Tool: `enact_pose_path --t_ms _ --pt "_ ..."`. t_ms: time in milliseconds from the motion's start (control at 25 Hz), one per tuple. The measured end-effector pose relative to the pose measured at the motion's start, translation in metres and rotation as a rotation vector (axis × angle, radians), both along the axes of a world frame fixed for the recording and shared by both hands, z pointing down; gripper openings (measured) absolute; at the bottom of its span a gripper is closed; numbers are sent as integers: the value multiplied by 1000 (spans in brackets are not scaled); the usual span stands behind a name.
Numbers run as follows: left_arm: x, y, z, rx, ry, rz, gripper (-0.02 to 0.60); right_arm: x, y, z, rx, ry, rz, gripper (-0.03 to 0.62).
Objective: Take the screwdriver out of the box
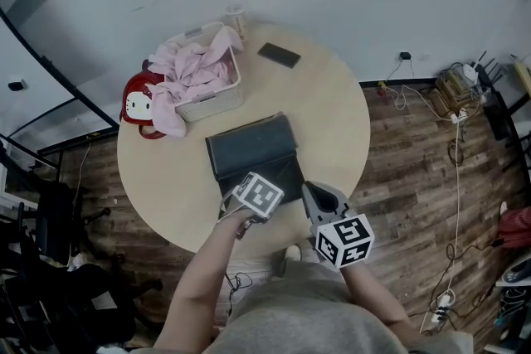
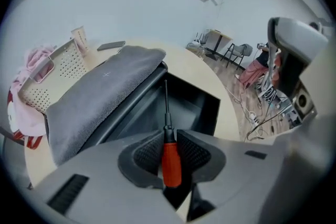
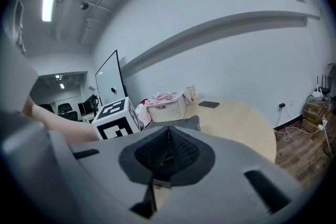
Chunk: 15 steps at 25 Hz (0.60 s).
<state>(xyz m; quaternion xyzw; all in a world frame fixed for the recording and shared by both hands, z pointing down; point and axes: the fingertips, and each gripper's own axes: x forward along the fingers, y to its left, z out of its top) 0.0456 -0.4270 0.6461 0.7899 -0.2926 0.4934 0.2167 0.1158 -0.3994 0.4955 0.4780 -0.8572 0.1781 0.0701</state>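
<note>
"Left hand-held gripper held what?"

"The screwdriver, clamped by its red handle, with the shaft pointing into the open box. Extraction looked underway. Next it needed lifting clear. The right hand-held gripper was closed and empty."

We see a round counter bearing a white basket heaped with pink cloth, a red bag beside it, a dark phone and a cup nearby.
</note>
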Motion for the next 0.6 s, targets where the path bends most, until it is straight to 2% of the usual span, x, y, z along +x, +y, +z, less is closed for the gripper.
enact_pose_path --t_ms 240,600 --pt "-2 9 -22 51 47 -11 72 -4 21 -6 11 0 35 0" --pt "-15 29 -63 177 134 -57 72 -22 59 -13 29 -2 60 0"
